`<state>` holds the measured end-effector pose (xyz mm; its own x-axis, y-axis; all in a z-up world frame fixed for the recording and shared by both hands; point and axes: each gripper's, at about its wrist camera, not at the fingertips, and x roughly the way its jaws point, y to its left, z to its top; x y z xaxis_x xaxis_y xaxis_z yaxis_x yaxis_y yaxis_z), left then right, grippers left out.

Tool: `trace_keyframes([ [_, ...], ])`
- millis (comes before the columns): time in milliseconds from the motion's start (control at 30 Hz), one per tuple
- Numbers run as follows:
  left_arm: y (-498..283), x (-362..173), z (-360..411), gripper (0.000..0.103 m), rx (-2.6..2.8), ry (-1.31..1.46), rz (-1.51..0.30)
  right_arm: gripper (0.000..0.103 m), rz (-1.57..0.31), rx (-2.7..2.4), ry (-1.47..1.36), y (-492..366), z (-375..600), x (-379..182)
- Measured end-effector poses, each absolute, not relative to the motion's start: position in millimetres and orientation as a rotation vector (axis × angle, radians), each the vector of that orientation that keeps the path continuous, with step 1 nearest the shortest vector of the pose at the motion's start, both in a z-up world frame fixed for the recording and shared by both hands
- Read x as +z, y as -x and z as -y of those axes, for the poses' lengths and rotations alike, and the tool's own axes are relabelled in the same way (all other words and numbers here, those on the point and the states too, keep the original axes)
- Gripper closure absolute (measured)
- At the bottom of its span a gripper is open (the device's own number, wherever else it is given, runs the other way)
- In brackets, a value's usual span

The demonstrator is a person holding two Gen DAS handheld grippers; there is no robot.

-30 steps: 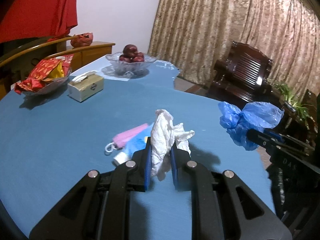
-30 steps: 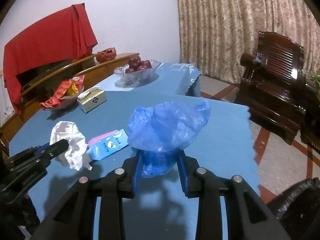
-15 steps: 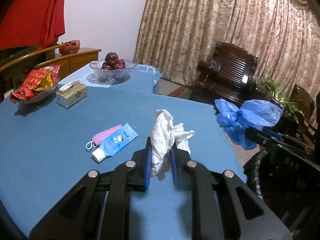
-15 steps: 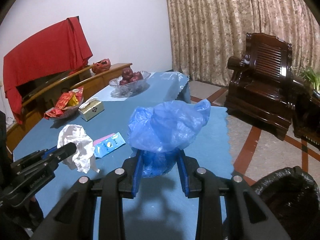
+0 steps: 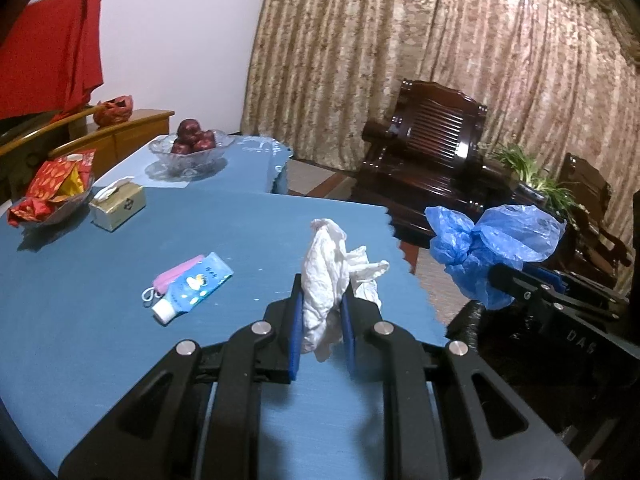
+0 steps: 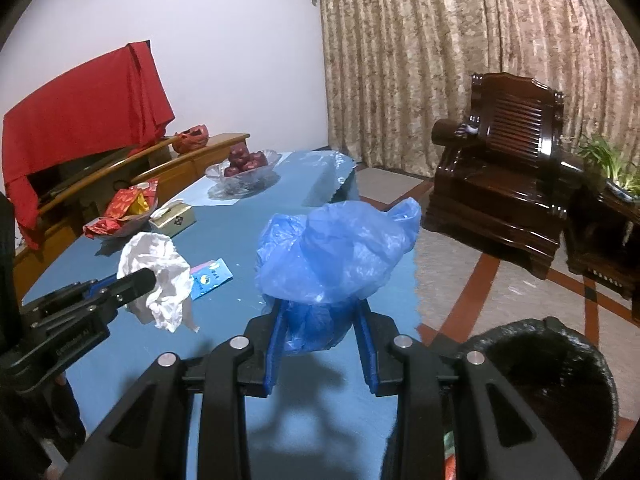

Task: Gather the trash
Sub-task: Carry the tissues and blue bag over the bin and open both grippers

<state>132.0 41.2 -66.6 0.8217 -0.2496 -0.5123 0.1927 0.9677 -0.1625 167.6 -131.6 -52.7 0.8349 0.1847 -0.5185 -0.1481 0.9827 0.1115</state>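
Fingers (image 5: 297, 312) pinch white tissue (image 5: 326, 268); right ones clamp blue bag (image 6: 336, 256).

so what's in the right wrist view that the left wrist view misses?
Right wrist only: the open mouth of the black-lined trash bin by the table edge, and the left tongs side-on.
Left wrist only: the pink item beside the blue tube, and the right tongs side-on.
Both: the white crumpled tissue in the left tongs, the blue plastic bag in the right tongs, the fruit bowl and the tissue box.

A home living room: carved wooden armchair (image 6: 508, 184), patterned curtains (image 5: 440, 60), fruit bowl (image 5: 191, 152) on a blue-clothed table (image 5: 100, 280).
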Motion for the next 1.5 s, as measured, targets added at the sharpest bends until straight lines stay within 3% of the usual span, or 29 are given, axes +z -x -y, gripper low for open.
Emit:
trace_keyframes([
  [733,-120,-64,84,0.087,-0.489,0.04,-0.548,0.071,-0.547,-0.072,-0.099,-98,253,-52],
  [1500,-114,-112,215,0.087,-0.702,-0.053,-0.627,0.071,-0.648,-0.312,-0.207,-49,354,-99],
])
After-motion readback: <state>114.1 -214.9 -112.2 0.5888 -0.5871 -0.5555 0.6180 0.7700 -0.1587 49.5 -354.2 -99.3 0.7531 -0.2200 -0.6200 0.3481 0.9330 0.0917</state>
